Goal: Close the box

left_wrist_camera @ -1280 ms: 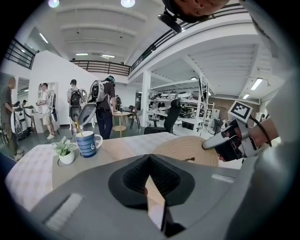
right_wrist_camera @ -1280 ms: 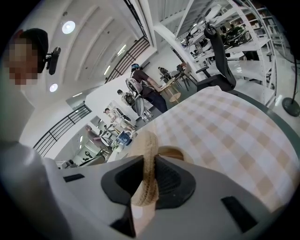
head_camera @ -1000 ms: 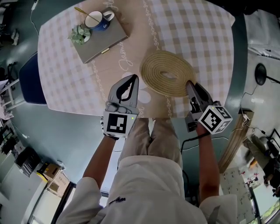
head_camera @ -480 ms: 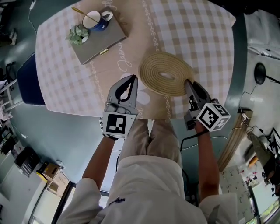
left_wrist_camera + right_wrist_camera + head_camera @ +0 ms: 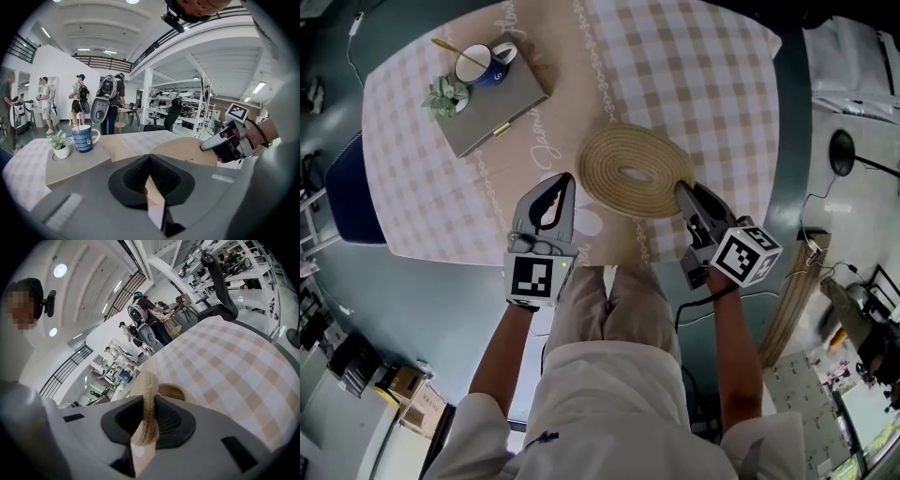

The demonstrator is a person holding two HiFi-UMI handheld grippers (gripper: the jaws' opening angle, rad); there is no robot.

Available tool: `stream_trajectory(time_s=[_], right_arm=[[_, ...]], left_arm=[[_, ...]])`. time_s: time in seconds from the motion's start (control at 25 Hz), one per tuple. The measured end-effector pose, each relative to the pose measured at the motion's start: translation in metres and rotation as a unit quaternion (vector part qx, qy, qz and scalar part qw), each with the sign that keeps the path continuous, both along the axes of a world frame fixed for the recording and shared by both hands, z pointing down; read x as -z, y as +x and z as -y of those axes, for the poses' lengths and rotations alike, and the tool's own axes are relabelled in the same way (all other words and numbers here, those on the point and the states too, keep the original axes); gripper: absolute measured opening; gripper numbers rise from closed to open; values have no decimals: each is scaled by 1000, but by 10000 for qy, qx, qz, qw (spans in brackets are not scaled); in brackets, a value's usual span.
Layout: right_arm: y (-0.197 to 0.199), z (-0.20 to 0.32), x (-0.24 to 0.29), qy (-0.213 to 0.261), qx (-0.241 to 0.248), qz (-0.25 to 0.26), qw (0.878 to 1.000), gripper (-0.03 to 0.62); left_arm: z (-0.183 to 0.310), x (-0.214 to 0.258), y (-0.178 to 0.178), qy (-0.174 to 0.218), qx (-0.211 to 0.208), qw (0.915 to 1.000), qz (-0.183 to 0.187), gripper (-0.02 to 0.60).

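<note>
A flat grey box (image 5: 502, 103) with a gold clasp lies shut at the table's far left, and it also shows in the left gripper view (image 5: 70, 161). On it stand a blue striped cup (image 5: 476, 64) and a small potted plant (image 5: 442, 96). A round woven rope mat (image 5: 633, 172) lies near the table's front edge. My right gripper (image 5: 682, 189) is shut on the mat's near right rim (image 5: 147, 380), which stands up between the jaws. My left gripper (image 5: 565, 178) is shut and holds nothing, its tips over the table's front edge, left of the mat.
A checked cloth with a beige runner covers the round table (image 5: 694, 75). A dark chair (image 5: 352, 178) stands at the table's left side. Several people with backpacks stand far off behind the cup (image 5: 85, 138). Shelves and an office chair stand beyond the table.
The head view has shifted, so the table sits further left in the picture. Both grippers keep their places against the mat and table. People in the background have walked a little.
</note>
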State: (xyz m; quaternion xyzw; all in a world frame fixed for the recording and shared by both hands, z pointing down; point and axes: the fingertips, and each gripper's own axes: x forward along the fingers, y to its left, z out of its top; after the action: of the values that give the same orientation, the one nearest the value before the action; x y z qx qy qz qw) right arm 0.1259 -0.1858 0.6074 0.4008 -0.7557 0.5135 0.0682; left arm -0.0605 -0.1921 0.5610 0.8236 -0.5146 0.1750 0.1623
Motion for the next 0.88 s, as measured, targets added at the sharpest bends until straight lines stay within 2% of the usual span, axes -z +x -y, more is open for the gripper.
stream_trajectory(time_s=[0.28, 0.6, 0.72, 0.88], right_arm=[[12, 3, -16, -138, -165, -47, 9998, 74], [15, 4, -22, 13, -71, -298, 9995, 90], [15, 4, -22, 174, 43, -528, 9984, 95], [13, 2, -23, 512, 337, -1095, 9921, 114]], left_arm=[[1, -2, 3, -68, -15, 10000, 35, 2], [0, -6, 6, -125, -31, 9999, 67, 2], [-1, -8, 6, -153, -33, 9998, 78, 2], [-3, -11, 5, -202, -46, 9997, 114, 2]])
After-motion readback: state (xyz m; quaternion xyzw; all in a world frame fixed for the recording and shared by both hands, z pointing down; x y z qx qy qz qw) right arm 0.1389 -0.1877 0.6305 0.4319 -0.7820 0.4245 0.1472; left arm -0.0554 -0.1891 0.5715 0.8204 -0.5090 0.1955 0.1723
